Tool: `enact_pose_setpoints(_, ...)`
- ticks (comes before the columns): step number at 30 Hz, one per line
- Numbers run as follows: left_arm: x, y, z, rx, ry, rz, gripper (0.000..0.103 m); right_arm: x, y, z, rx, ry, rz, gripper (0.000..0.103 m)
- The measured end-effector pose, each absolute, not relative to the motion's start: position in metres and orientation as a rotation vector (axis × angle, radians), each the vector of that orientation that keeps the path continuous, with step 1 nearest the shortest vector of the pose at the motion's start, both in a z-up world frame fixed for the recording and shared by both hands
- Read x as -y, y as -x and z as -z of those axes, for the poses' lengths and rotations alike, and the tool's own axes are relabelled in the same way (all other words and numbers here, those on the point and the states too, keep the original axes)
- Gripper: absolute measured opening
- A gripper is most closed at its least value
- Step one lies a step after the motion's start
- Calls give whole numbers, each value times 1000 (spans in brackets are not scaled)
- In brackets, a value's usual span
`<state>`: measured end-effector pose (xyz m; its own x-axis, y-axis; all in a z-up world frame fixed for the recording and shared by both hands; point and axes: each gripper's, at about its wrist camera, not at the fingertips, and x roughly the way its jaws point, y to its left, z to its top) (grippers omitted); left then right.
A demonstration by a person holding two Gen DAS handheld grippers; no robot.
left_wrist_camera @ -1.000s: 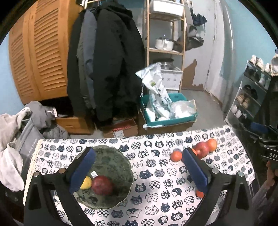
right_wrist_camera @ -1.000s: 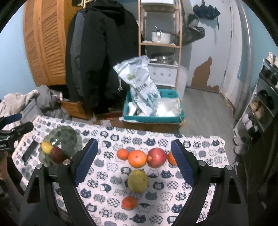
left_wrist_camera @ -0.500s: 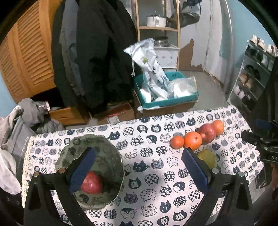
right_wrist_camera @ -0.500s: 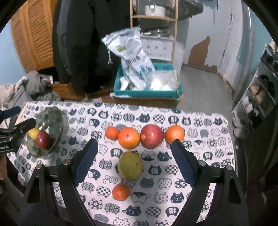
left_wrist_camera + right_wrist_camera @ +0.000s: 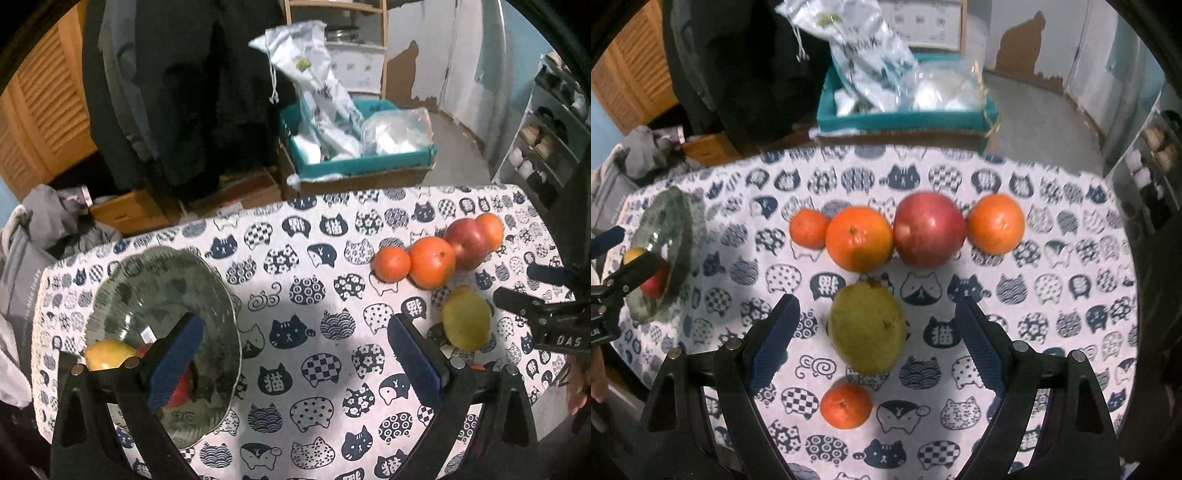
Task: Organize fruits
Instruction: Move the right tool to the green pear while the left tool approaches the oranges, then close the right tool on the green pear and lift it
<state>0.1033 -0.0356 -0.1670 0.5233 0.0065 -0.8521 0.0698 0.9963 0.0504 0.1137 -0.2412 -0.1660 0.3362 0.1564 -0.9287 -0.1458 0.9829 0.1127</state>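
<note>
On the cat-print tablecloth a row of fruit lies: a small orange, an orange, a red apple and another orange. In front of them sits a green pear, then a small orange. My right gripper hangs open above the pear, its pads wide on either side, not touching. My left gripper is open over the cloth beside a glass bowl. The bowl holds a yellow fruit and a red fruit, partly hidden by my left finger.
Beyond the table's far edge stand a teal box with plastic bags, dark coats, and a wooden wardrobe. A shoe rack is at the right and a pile of clothes at the left.
Both grippers have sunk toward the table and tipped downward. The fruit looms larger, and the pear now lies between my right fingers. Both stay open.
</note>
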Motion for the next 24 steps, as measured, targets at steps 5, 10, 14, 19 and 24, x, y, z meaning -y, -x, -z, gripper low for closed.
enact_pose_setpoints(5, 38, -109, 187, -1059, -91, 32, 101, 240, -118, 194, -1279, -31, -191, 86)
enact_pose_setpoints(10, 39, -114, 206, -1105, -79, 33, 101, 237, -119, 210, -1312, -30, -192, 86)
enact_pose_setpoints(14, 40, -116, 218, -1133, -83, 31, 101, 233, -121, 222, -1336, -19, -191, 86)
enact_pose_setpoints(19, 42, -118, 229, -1154, -98, 32, 101, 232, -123, 235, -1360, -6, -183, 86)
enact_pose_setpoints(24, 44, -120, 235, -1167, -93, 36, 101, 233, -128, 242, -1373, -19, -187, 84)
